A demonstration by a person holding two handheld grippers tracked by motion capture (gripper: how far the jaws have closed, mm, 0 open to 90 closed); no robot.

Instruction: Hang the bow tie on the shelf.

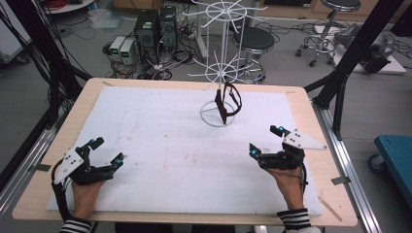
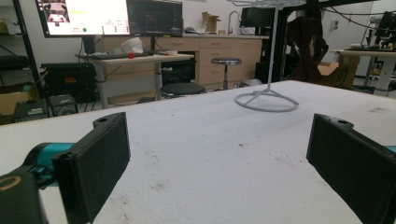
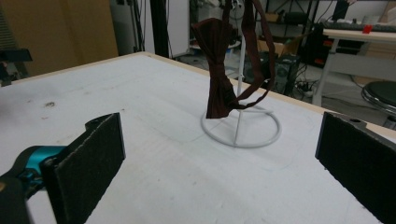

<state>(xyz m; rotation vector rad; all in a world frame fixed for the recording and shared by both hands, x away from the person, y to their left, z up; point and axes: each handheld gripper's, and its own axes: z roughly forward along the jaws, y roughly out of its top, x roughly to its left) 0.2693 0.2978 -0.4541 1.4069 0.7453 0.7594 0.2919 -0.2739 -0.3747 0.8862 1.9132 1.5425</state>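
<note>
Hanging from the white wire rack near the surface's far edge, the dark red bow tie looked already placed, so we judged little remained. We kept our right gripper low by the right edge, fingers spread wide and empty, and our left gripper resting near the left front corner, fingers likewise released.

Rectangular light wooden table with rounded corners, its top almost wholly covered by a white, scuffed sheet that leaves a wooden margin on all sides. On the sheet stands a white wire rack on a ring base, toward the far edge, right of centre. Brownish marks soil the sheet nearer than the rack. Both tools rest on the sheet near its close edge.
</note>
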